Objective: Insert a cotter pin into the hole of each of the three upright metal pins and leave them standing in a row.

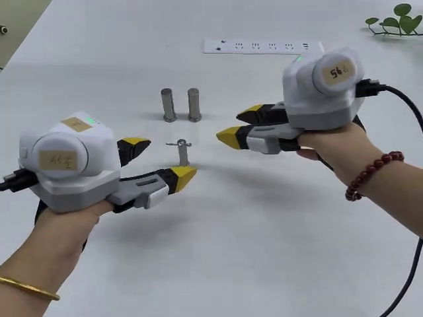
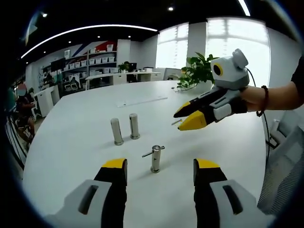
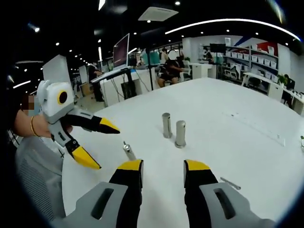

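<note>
Plainly one of three is done: the near metal pin (image 1: 183,153) stands upright with a cotter pin (image 1: 178,142) across its top, set apart from the far-left metal pin (image 1: 169,105) and far-right metal pin (image 1: 193,104), which stand close together and look bare. The left gripper (image 1: 160,158) hovers just left of the near pin, jaws spread wide and empty. The right gripper (image 1: 231,127) hangs to the right with a narrower gap, also empty. In the right gripper view a thin loose cotter pin (image 3: 230,183) seems to lie on the table (image 1: 264,231) beside its jaw.

That wire piece is probably light, springy and slick, best pinched near its head so the legs stay free. The upright pins are rigid but narrow-based and likely to topple, so each wants steadying low on the shank, below the hole.
</note>
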